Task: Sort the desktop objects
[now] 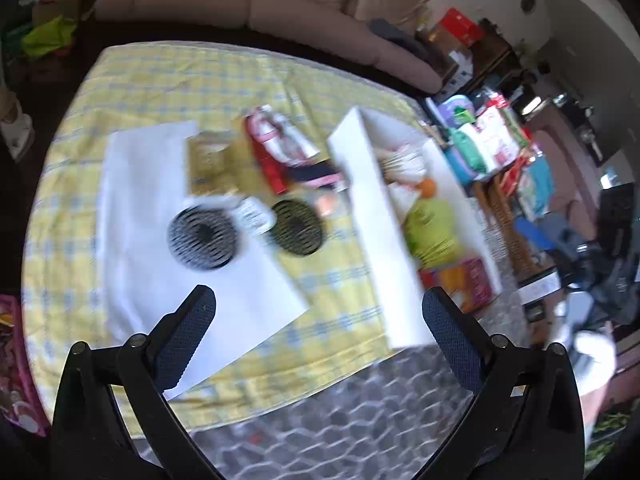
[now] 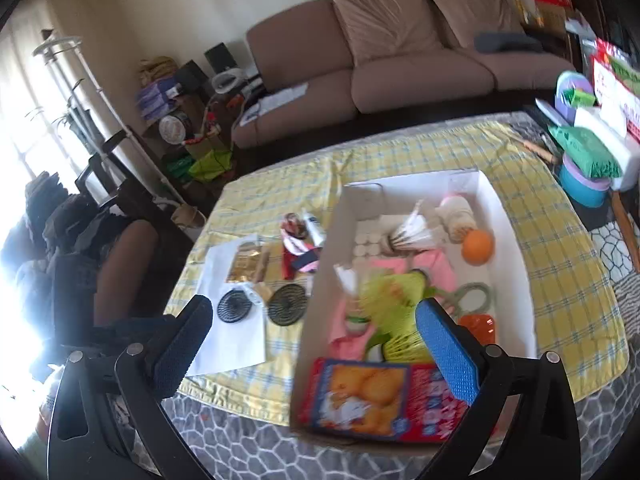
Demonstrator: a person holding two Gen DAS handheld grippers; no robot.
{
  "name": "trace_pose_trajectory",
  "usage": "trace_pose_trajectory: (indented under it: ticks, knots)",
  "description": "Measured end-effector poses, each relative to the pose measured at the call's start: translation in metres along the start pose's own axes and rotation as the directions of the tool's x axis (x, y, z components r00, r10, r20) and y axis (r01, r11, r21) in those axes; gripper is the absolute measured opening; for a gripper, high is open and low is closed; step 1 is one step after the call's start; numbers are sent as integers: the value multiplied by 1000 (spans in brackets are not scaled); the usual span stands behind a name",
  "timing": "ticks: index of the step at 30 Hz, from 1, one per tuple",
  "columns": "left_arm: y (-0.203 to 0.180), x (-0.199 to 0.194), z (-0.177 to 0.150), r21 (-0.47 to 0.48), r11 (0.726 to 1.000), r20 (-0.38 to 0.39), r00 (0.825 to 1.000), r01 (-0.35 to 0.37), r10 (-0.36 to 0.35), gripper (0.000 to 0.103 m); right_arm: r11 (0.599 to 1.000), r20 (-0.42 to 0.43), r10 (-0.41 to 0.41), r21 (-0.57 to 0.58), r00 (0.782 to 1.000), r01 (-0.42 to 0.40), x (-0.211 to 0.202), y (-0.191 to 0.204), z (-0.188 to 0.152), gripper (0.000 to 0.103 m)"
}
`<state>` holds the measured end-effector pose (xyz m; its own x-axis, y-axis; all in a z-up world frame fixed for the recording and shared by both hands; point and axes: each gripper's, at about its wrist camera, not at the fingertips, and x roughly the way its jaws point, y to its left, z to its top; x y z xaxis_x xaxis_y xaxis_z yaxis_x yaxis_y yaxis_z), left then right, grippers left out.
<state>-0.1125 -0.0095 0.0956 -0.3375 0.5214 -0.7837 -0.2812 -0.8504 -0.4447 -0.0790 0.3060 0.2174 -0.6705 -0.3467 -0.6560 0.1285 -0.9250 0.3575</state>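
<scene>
A white cardboard box stands on the yellow checked cloth. It holds a red and blue snack packet, an orange ball, a shuttlecock and green items. My right gripper hangs open above the box's near end, empty. Left of the box lie two black mesh discs, a gold packet and a red and white packet. One disc rests on white paper. My left gripper is open and empty, over the table's near edge.
A brown sofa runs behind the table. A cluttered side table with green and white packages stands to the right. A dark chair is at the left. Grey patterned rug lies below the near edge.
</scene>
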Motion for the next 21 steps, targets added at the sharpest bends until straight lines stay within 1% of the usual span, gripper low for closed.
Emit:
trace_pose_trajectory:
  ticks: [2,5,6,8,10,12,14,16,18,21]
  knots:
    - [10,-4,-14,23,999,6,999,-46,46,103,1000,-2,4,-16,1000,-4,-2,13,-9,103]
    - [24,-10,-29,56,993,23,994,-109,108,103,998,19,1,-62,1000,0,-3,33,-26,103]
    - [31,-11,-34,69,987,30,989,-146,144,103,997,28,-3,-80,1000,5,-3,41,-33,103]
    - [41,-13,-38,88,978,47,981,-190,186,103,995,35,-4,-97,999,7,-1,50,-43,103]
    - [47,-13,-39,101,971,70,975,-218,212,103,994,58,13,-105,998,-7,1,58,-53,103]
    - [51,-10,-38,111,965,94,969,-240,230,103,993,88,37,-113,995,-26,4,63,-62,103]
    - [52,-4,-35,123,957,115,962,-261,247,103,992,109,39,-123,993,-25,6,66,-68,102]
    - [53,5,-30,128,953,124,958,-275,260,103,991,137,38,-133,990,-20,8,66,-71,102]
    - [52,16,-22,140,950,120,957,-280,265,103,990,151,49,-138,987,-28,10,63,-73,102]
    - [46,40,-8,194,925,128,943,-327,307,103,992,147,45,-120,988,-27,14,58,-74,102]
